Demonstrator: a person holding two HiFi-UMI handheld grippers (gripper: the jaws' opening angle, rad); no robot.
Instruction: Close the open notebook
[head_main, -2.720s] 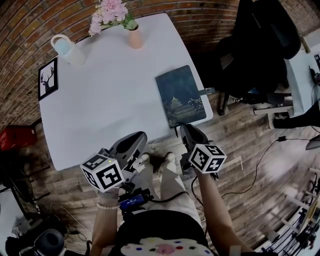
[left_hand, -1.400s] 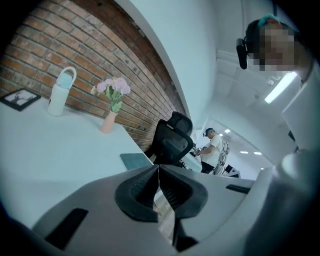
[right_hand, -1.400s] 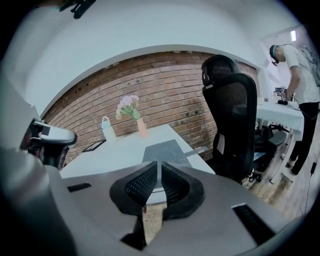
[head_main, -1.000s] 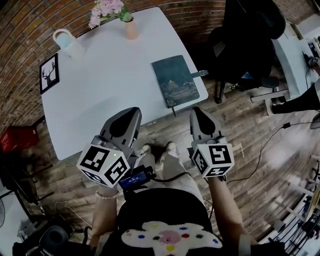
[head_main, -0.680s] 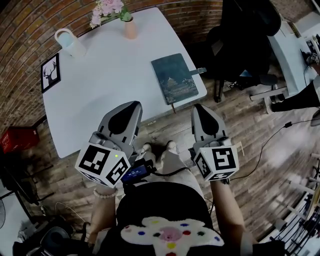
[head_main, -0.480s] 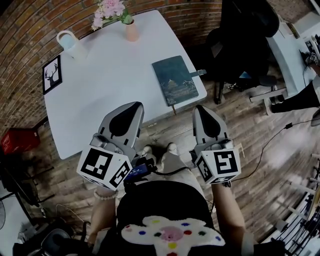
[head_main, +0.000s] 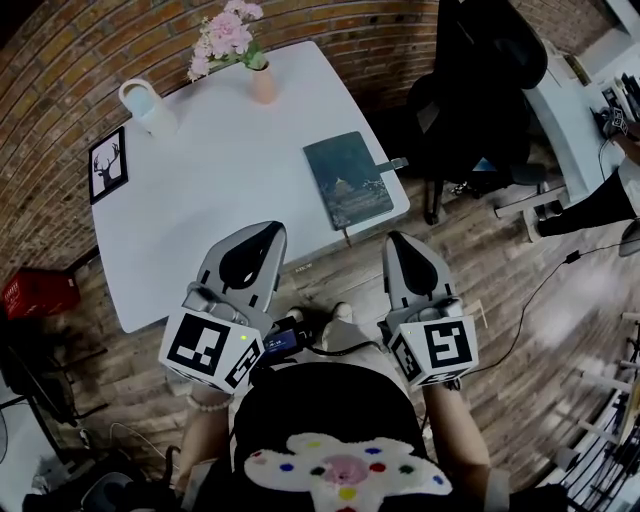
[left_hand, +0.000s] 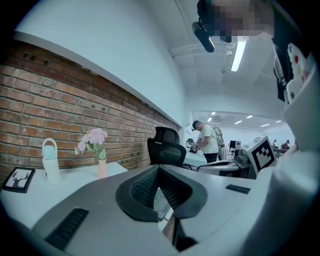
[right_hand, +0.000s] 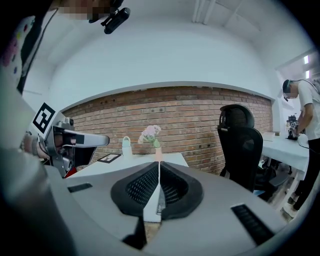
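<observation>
1. The notebook (head_main: 347, 180) lies flat at the table's (head_main: 220, 170) right front corner, cover up, apparently already shut.
2. The left gripper (head_main: 268, 230) and right gripper (head_main: 396, 240) hover off the table's front edge, jaws together and empty.
3. It looks light, stiff-covered and probably slick, so take it by the cover's long free edge.

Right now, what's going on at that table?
A person at the white table holds a gripper in each hand. The left gripper and the right gripper are both shut and empty, held short of the table's near edge and touching nothing. The dark green notebook lies closed near the table's right edge, so the closing looks done. A flower vase and a framed deer picture sit apart from it.
</observation>
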